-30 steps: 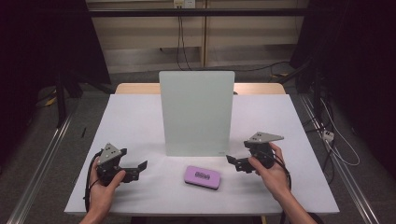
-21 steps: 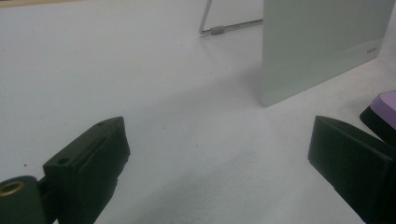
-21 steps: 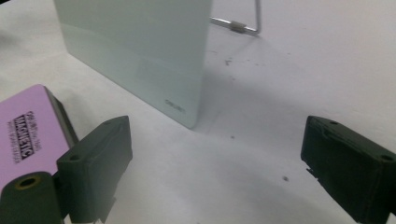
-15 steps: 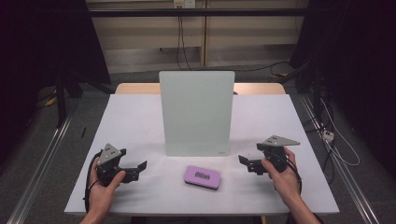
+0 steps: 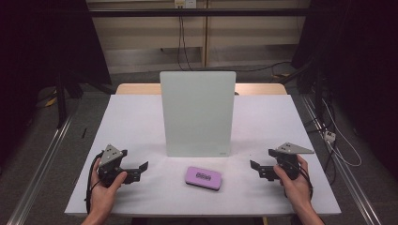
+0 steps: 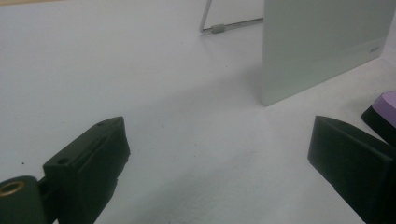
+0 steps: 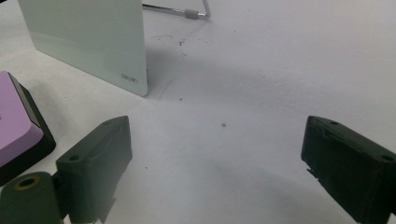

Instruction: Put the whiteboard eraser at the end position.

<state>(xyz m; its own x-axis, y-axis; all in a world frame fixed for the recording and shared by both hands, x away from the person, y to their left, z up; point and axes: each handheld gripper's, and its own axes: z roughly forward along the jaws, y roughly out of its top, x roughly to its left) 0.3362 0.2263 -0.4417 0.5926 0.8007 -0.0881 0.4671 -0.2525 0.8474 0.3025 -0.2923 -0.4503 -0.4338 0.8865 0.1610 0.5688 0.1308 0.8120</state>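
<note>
At the near edge of the white table (image 5: 141, 117), the left gripper (image 5: 140, 168) rests low on the surface, held in the person's left hand (image 5: 104, 194); its jaws stand wide apart with nothing between them, as the left gripper view confirms. The right gripper (image 5: 256, 168) rests at the near right in the right hand (image 5: 296, 185), its jaws likewise spread wide and empty. Both grippers point inward toward the purple eraser (image 5: 202, 177), which lies flat on the table between them, well apart from each and just in front of the board. A dark strip on the eraser's top face carries pale marks too small to read. In the left gripper view the eraser (image 6: 384, 112) is cut off at the right edge; in the right gripper view only a corner of its purple top and black base (image 7: 18, 130) shows at the left edge. Farther back, the pale green board (image 5: 197, 112) stands upright at mid-table. A small logo at its lower right corner reads "deli" in the right gripper view (image 7: 130, 78). A wire stand (image 7: 187, 12) behind the board is partly hidden.
</note>
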